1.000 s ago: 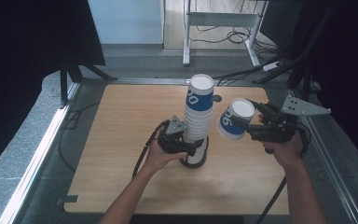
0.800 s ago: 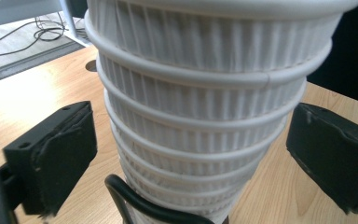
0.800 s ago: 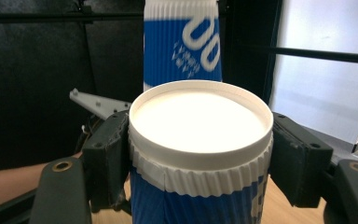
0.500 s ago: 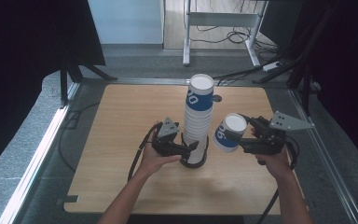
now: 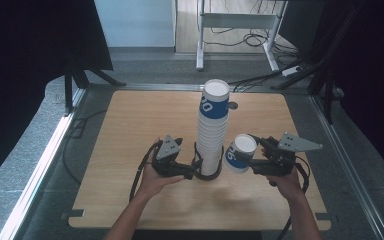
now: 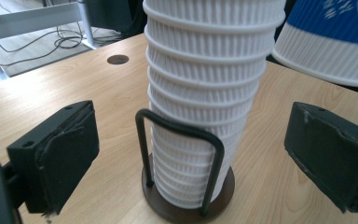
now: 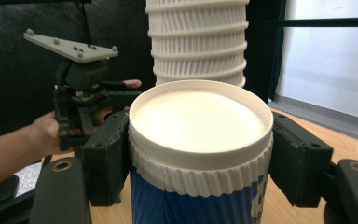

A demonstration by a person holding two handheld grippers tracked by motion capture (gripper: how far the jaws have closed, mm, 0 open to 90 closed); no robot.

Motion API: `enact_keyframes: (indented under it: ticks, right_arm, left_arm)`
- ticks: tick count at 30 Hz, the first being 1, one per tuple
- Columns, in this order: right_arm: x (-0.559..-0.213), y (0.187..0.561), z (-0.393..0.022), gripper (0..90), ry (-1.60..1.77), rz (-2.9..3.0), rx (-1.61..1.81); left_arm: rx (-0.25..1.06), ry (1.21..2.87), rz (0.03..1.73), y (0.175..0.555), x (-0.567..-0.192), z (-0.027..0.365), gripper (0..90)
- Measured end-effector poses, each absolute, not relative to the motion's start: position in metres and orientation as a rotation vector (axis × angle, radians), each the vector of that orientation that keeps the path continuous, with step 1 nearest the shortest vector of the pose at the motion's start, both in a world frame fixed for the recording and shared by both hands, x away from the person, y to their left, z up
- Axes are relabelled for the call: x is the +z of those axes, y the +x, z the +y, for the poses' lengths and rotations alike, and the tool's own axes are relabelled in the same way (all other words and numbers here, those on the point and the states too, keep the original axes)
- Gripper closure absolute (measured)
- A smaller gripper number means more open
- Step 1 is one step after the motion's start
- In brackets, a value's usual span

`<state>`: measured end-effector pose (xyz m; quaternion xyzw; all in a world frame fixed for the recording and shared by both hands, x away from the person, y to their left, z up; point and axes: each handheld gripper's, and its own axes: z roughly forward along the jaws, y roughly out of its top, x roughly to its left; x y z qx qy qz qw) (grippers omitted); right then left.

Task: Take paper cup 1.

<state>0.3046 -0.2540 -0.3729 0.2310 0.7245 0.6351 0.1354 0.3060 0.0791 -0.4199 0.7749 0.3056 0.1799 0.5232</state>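
The left gripper point(image 5: 189, 171) is sitting at about 7 o'clock of the counter's point(image 5: 130, 130) centre, pointing toward the cup stack point(image 5: 211, 135); its jaws are standing wide apart, having just been opening, and in the left gripper view the wire holder point(image 6: 186, 163) and the lower cups are lying between the pads point(image 6: 70, 154) without touching them. The cup stack is standing upright in the wire holder near the counter's centre, with a blue-banded cup on top. At about 5 o'clock, the right gripper point(image 5: 250, 162) is holding a single cup point(image 5: 239, 153), white-rimmed with a blue sleeve, its jaws clamped on the sides just below the rim, as the right gripper view is showing point(image 7: 198, 154). This cup is tilting, mouth up and slightly toward the stack, just beside the lower cups but apart from them.
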Motion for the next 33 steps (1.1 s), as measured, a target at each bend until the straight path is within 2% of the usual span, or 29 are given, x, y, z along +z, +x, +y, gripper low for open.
enact_keyframes:
  ticks: [20,33]
  right_arm:
    - [-0.424,0.297,-0.231,29.1,0.709,2.143,1.853]
    - [-0.442,0.292,-0.217,29.1,0.721,2.162,1.842]
  left_arm:
    - [0.414,1.809,0.781,0.275,-0.443,0.116,5.0]
    - [0.389,1.813,0.755,0.265,-0.445,0.11,5.3]
